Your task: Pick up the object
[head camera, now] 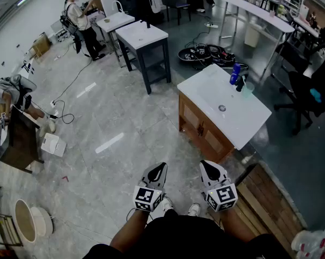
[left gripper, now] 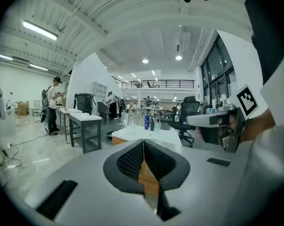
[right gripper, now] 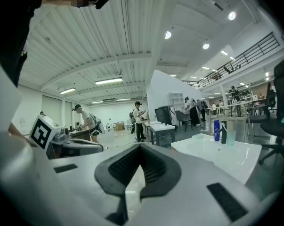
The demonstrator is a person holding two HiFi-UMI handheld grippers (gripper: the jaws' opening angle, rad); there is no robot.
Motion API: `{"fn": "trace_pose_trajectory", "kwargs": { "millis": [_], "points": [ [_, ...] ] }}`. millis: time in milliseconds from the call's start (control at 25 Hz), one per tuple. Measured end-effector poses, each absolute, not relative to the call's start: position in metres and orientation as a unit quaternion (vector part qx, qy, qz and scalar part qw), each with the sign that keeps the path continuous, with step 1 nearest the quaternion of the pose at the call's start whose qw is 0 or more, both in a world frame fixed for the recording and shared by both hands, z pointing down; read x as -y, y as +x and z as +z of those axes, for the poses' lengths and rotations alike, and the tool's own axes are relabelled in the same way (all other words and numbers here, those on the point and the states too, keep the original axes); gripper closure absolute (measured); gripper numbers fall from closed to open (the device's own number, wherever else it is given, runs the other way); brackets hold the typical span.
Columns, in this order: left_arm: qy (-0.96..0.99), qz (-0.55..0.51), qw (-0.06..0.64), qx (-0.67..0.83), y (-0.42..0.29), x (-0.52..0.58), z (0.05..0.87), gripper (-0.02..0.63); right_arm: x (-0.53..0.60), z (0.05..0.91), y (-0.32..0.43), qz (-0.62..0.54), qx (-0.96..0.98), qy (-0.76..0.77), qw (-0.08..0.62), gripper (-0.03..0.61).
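1. The left tool (head camera: 161, 168), grey with black ribbed pads and a cube of square markers, is held low over the grey marbled stone floor (head camera: 113, 123). In the left gripper view, the left tool (left gripper: 143, 145) has its jaws pressed together at the tips, with nothing between them.
2. The right tool (head camera: 204, 166), of the same make, is just beside it. In the right gripper view, the right tool (right gripper: 141, 149) is likewise closed and empty.
3. Ahead and to the right stands a white-topped wooden desk (head camera: 243, 125) with a basin sunk in its top.
4. At the desk's far edge stands an upright blue cylindrical bottle (head camera: 235, 73), with a black tap (head camera: 241, 84) and a pale translucent cup (head camera: 249, 89) close beside it.
5. All three are well apart from both tools.
6. The bottle (left gripper: 147, 122) shows small past the left tool's tips, and it (right gripper: 216, 130) sits to the right of the right tool's tips.
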State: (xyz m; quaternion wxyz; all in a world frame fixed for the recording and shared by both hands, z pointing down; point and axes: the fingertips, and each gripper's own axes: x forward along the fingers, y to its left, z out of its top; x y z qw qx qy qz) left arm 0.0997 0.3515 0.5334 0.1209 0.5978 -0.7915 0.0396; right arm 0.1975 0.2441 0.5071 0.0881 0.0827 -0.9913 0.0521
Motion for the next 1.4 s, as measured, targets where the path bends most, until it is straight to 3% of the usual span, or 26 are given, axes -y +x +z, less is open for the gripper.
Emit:
{"fn": "trace_pose_trajectory", "kwargs": {
  "millis": [720, 1400],
  "points": [
    [0.613, 0.039, 0.11, 0.781, 0.063, -0.377, 0.527, 0.592, -0.276, 0.485, 0.149, 0.054, 0.994, 0.078, 0.05, 0.56],
    [0.617, 0.025, 0.116, 0.778, 0.021, -0.388, 0.534, 0.592, -0.32, 0.498, 0.097, 0.041, 0.996, 0.032, 0.079, 0.56]
  ]
}}
